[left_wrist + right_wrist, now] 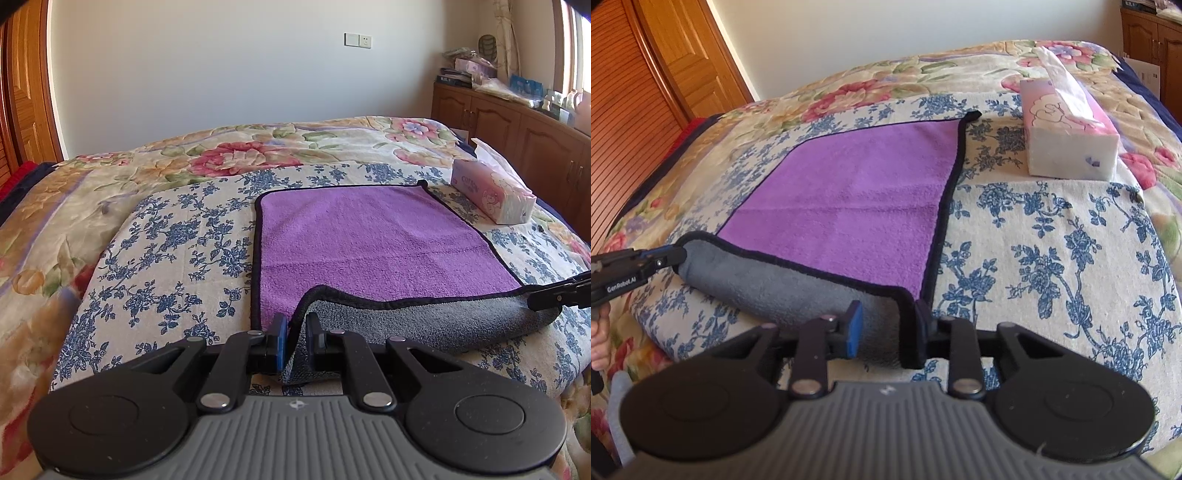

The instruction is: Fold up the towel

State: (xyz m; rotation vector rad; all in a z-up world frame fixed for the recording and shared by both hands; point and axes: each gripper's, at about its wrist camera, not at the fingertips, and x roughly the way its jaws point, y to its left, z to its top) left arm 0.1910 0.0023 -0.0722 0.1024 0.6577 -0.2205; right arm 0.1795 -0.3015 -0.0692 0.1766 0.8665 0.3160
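Note:
A purple towel (369, 236) with a black hem and grey underside lies flat on a blue-flowered cloth on the bed; it also shows in the right wrist view (849, 199). Its near edge is lifted and curled over, grey side up (424, 321). My left gripper (296, 332) is shut on the towel's near left corner. My right gripper (886, 325) is shut on the near right corner. Each gripper shows at the edge of the other's view, the right gripper (554, 291) and the left gripper (639, 262).
A pink tissue box (491, 195) stands on the bed right of the towel, also in the right wrist view (1067, 136). A flowered quilt (240, 155) covers the bed. A wooden cabinet (517, 122) stands at the right, a wooden door (646, 74) at the left.

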